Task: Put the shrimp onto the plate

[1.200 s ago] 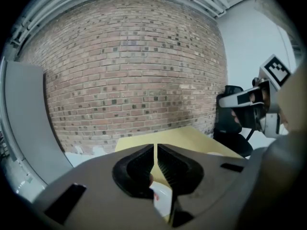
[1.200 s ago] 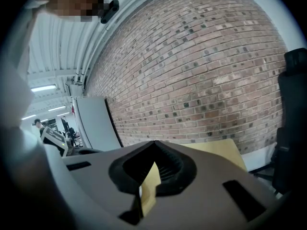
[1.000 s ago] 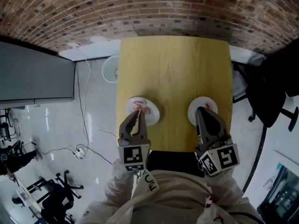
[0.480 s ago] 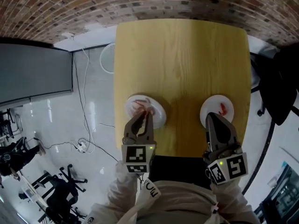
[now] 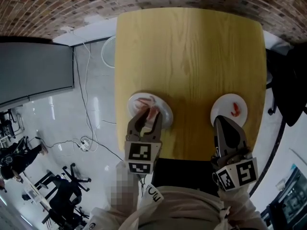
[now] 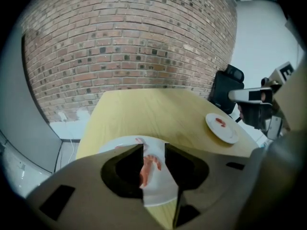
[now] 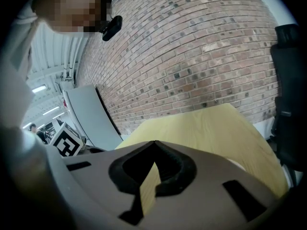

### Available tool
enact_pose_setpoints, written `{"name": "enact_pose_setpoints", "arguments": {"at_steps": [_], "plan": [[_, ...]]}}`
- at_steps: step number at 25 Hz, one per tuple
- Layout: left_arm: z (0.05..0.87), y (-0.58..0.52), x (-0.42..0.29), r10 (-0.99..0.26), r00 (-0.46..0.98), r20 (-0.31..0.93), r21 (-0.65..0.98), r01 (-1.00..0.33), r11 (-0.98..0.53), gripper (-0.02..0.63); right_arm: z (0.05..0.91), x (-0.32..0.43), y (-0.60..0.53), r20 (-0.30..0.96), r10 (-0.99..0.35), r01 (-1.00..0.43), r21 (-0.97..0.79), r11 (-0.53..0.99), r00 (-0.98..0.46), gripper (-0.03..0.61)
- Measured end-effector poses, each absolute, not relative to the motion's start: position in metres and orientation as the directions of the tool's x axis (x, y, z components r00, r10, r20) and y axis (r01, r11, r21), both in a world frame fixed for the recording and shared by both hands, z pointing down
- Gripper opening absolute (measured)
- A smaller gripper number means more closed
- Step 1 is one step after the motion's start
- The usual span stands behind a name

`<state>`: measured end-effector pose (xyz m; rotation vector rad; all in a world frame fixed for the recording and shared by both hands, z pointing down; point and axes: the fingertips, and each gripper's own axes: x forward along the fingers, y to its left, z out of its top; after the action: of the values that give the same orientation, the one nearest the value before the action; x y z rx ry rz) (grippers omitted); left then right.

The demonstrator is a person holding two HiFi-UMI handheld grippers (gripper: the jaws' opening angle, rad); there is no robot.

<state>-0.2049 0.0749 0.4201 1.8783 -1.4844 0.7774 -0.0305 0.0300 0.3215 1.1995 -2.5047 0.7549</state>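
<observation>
**Shrimp loose between parted jaws at the plate's near edge**

The left hand-held gripper [image 5: 149, 114] hangs over the left plate [image 5: 132, 99]. Its jaws have just been opening and now stand spread. A shrimp [image 6: 147, 168] sits in the gap, lying against one jaw and free of the other, so nothing pinches it.

The likely trouble is that the shrimp clings to that jaw and comes away with it when the hand-held gripper lifts. It could also drop near the plate's near rim and slide onto the worktop [image 5: 192, 56] (the jaws sit toward that edge, not mid-plate). A nudge from the jaws could also disturb the other shrimps [image 5: 142, 102] lying on the same plate.

The right hand-held gripper [image 5: 221, 120] is pressed together with nothing in it, its tip at the near rim of the right plate [image 5: 219, 107], which carries a lone shrimp [image 5: 234, 109]. The two plates are well apart, and the worktop between them is bare, so nothing blocks either one. A dark chair [image 5: 288, 80] stands beside the worktop's right edge, and cables [image 5: 84, 153] trail on the floor to the left.
</observation>
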Motion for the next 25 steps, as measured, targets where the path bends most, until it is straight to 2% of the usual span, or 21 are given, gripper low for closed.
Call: {"name": "enact_pose_setpoints", "arguments": {"at_steps": [7, 25], "plan": [[0.438, 0.078, -0.201, -0.539, 0.263, 0.800, 0.178, -0.962, -0.206, 0.208, 0.337, -0.035, 0.033, 0.461, -0.630, -0.780, -0.363, 0.509, -0.625, 0.023], [0.452, 0.076, -0.194, -0.415, 0.341, 0.843, 0.255, -0.934, -0.249, 0.215, 0.353, -0.032, 0.028, 0.474, -0.642, -0.798, -0.390, 0.460, -0.602, 0.023]]}}
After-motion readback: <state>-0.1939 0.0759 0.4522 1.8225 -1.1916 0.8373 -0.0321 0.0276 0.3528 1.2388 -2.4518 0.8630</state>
